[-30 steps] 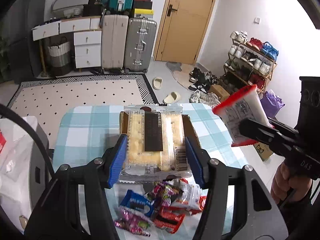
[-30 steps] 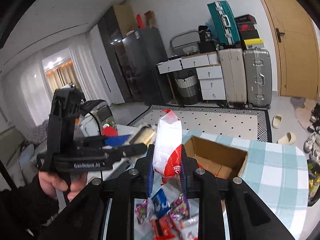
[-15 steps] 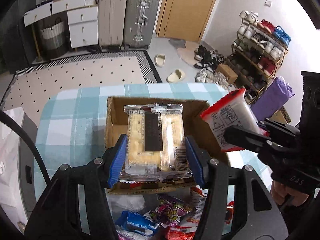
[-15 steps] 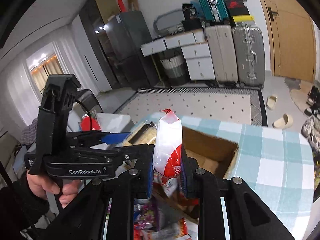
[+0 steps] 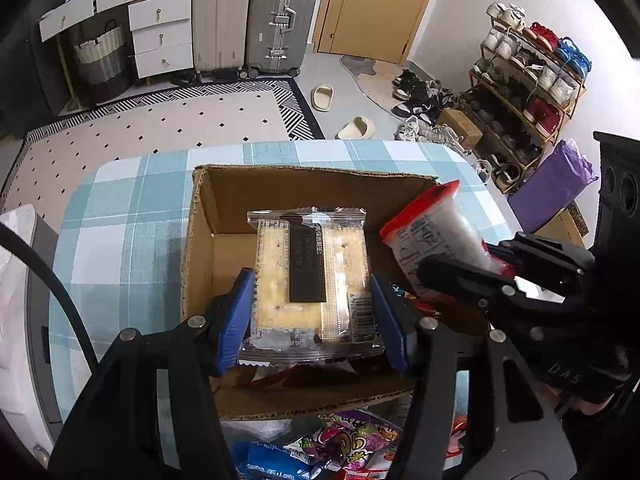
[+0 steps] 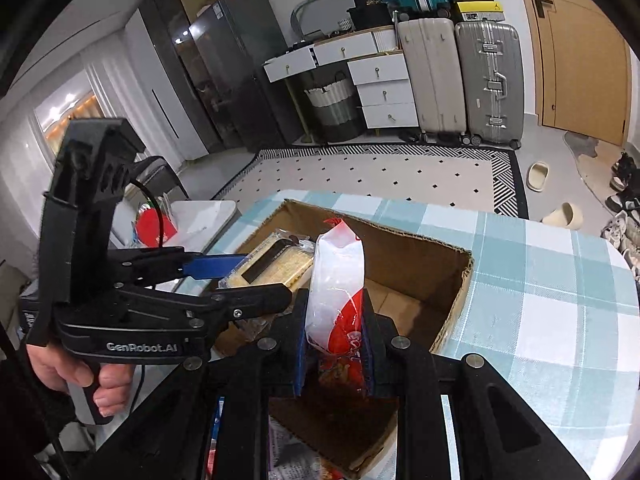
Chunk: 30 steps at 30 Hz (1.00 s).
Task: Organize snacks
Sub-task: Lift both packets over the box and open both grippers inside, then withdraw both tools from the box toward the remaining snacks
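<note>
A: What lies around the box (image 5: 202,240)?

B: It sits on a checked tablecloth (image 5: 120,248), nearer the far edge. Loose snack packets (image 5: 352,440) are heaped at the near edge, just in front of its near wall. Beyond the table are a dotted rug (image 5: 152,128), suitcases (image 5: 280,16) and a shoe rack (image 5: 528,80).

A: Anything in the way?

B: The two grippers crowd each other over the box, side by side.

A: What does the left gripper (image 5: 312,312) hold?

B: A clear cracker pack (image 5: 312,272), clamped by its sides between the blue pads, flat over the box's open top.

A: And the right gripper (image 6: 334,344)?

B: Clenched on a red-and-white pouch (image 6: 338,276), which stands upright over the box's near right corner.

A: What is in the box?

B: Its floor (image 5: 232,264) is bare on the left; a red wrapper (image 5: 276,378) peeks out under the pack. The rest is hidden.
</note>
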Motion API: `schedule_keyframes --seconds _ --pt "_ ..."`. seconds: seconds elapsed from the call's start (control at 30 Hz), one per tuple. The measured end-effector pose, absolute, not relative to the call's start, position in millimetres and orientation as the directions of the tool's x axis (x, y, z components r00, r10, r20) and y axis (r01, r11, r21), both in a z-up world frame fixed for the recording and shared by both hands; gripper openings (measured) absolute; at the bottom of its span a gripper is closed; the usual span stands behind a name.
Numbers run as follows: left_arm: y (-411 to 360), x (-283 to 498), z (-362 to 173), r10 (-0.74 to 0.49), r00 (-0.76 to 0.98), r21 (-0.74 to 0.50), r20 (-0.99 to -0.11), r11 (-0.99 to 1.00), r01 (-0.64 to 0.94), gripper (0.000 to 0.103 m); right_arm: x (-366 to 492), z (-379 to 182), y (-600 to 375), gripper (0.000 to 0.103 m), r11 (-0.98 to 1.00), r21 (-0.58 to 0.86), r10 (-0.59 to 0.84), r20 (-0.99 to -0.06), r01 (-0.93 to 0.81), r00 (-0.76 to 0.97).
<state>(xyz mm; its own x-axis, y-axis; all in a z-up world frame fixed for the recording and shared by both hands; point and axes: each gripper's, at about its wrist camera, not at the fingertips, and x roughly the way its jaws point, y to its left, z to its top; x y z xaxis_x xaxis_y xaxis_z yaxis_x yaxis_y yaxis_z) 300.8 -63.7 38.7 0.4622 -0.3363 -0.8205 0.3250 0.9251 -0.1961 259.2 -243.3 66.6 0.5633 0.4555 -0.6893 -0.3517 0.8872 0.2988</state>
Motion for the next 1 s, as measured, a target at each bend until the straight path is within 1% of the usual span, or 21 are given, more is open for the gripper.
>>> schedule_keyframes --seconds 0.17,0.27,0.33,0.37,0.47,0.57,0.63,0.67,0.7,0.73,0.83,0.87,0.93,1.0 --pt "-70 306 34 -0.349 0.438 -0.210 -0.828 0.918 0.335 0.055 264 59 -241 0.021 0.889 0.298 0.451 -0.701 -0.348 0.553" --pt "-71 306 32 -0.332 0.437 -0.190 -0.836 0.922 0.338 0.055 264 57 -239 0.021 0.894 0.288 0.441 -0.706 -0.344 0.554" --pt "-71 307 33 -0.343 0.442 -0.202 -0.829 0.920 0.335 0.055 265 58 -238 0.021 0.896 0.280 0.435 -0.709 -0.344 0.555" --pt "-70 307 34 -0.345 0.445 -0.205 -0.827 0.921 0.332 0.056 264 59 -237 0.021 0.895 0.274 0.435 -0.710 -0.351 0.554" --pt "-68 309 30 -0.312 0.421 -0.191 -0.852 0.933 0.305 0.066 258 64 -229 0.021 0.909 0.199 0.390 -0.721 -0.367 0.573" --pt "-62 305 30 -0.290 0.417 -0.175 -0.861 0.940 0.293 0.066 256 64 -226 0.023 0.911 0.184 0.379 -0.729 -0.370 0.570" --pt "-58 300 35 -0.282 0.436 -0.167 -0.855 0.944 0.283 0.067 254 66 -227 0.026 0.915 0.171 0.366 -0.730 -0.365 0.577" --pt "-56 296 38 -0.279 0.445 -0.164 -0.851 0.946 0.279 0.069 252 68 -228 0.028 0.916 0.165 0.364 -0.726 -0.365 0.584" --pt "-54 292 41 -0.277 0.454 -0.163 -0.847 0.948 0.275 0.071 249 72 -229 0.035 0.915 0.159 0.365 -0.718 -0.371 0.593" --pt "-51 287 46 -0.274 0.466 -0.160 -0.841 0.949 0.270 0.072 245 75 -230 0.040 0.916 0.150 0.361 -0.711 -0.372 0.603" --pt "-45 268 59 -0.260 0.509 -0.138 -0.820 0.954 0.265 0.075 233 87 -236 0.040 0.917 0.151 0.366 -0.684 -0.368 0.630" --pt "-45 260 65 -0.247 0.528 -0.122 -0.813 0.958 0.261 0.079 228 91 -238 0.041 0.917 0.162 0.372 -0.676 -0.365 0.635" --pt "-43 240 76 -0.225 0.570 -0.083 -0.790 0.961 0.264 0.080 218 99 -242 0.046 0.915 0.183 0.385 -0.663 -0.360 0.642" --pt "-41 224 87 -0.214 0.598 -0.052 -0.773 0.960 0.277 0.080 207 106 -245 0.047 0.915 0.189 0.389 -0.649 -0.357 0.654"
